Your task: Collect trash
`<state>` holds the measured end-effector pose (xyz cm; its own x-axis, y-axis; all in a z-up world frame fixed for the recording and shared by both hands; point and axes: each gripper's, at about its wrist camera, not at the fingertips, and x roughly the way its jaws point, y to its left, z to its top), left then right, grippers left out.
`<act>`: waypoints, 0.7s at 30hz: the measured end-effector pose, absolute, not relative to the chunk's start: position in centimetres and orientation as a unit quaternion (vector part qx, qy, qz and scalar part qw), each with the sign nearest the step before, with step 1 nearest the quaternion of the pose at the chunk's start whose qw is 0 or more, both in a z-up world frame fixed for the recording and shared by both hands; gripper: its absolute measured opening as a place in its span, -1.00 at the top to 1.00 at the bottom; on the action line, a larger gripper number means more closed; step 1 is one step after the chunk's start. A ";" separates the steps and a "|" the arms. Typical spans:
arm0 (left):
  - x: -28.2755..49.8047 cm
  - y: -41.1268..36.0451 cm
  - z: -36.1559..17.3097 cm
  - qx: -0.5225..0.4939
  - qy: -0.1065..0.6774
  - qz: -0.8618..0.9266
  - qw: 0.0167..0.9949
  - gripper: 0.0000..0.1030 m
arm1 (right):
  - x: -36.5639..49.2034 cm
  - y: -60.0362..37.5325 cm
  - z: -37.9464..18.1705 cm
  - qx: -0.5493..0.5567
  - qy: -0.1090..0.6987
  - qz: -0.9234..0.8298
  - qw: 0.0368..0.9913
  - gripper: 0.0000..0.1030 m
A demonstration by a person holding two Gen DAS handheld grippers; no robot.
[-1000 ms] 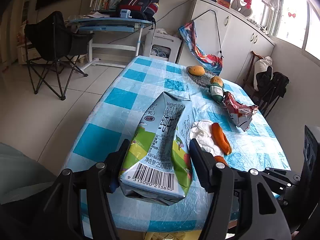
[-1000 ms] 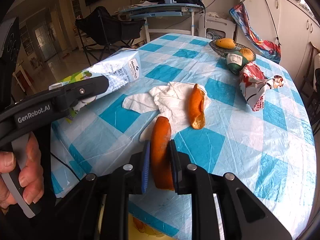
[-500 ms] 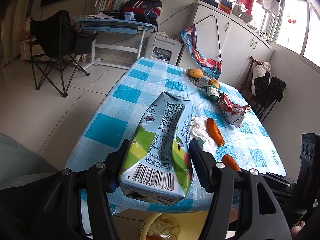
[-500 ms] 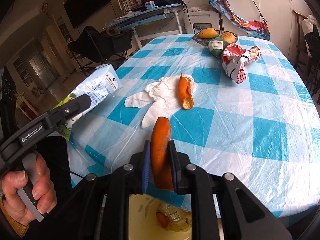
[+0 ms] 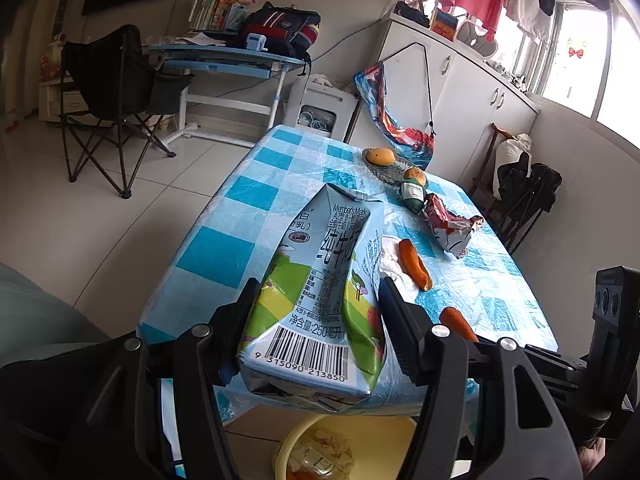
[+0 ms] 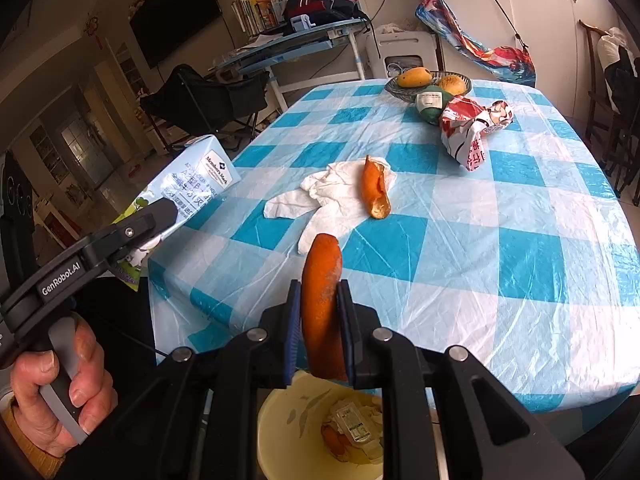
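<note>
milk carton [image 5: 320, 292]: your left gripper [image 5: 316, 316] clamps it, above the yellow bin [image 5: 348, 440].
orange peel [image 6: 322, 304]: pinched upright in your right gripper [image 6: 320, 320], over the bin, likely for dropping.
left on table [image 6: 520, 280]: second peel [image 6: 376, 188], tissue [image 6: 320, 200], beyond the bin.

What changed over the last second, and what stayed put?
Both claws drew back from the table until the yellow bin showed beneath them. The left claw still grips the milk carton, the right claw the orange peel. Tissue and wrapper unmoved.
</note>
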<state>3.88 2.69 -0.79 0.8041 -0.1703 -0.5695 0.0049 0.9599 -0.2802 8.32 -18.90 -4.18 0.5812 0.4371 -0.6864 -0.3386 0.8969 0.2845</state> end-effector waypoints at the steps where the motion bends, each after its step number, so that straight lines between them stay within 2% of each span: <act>1: 3.8 2.8 -0.8 -0.135 0.309 -0.048 0.940 -0.12 | 8.3 -19.0 -4.2 0.063 0.402 0.218 0.887 0.64; 21: 3.5 2.9 -0.6 -0.148 0.302 -0.061 0.940 -0.12 | 7.6 -18.9 -4.3 0.066 0.400 0.220 0.887 0.64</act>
<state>3.49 2.95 -0.63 0.8095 -0.2049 -0.5501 0.0258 0.9486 -0.3154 7.64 -18.94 -4.27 0.5822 0.4438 -0.6813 -0.3384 0.8942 0.2933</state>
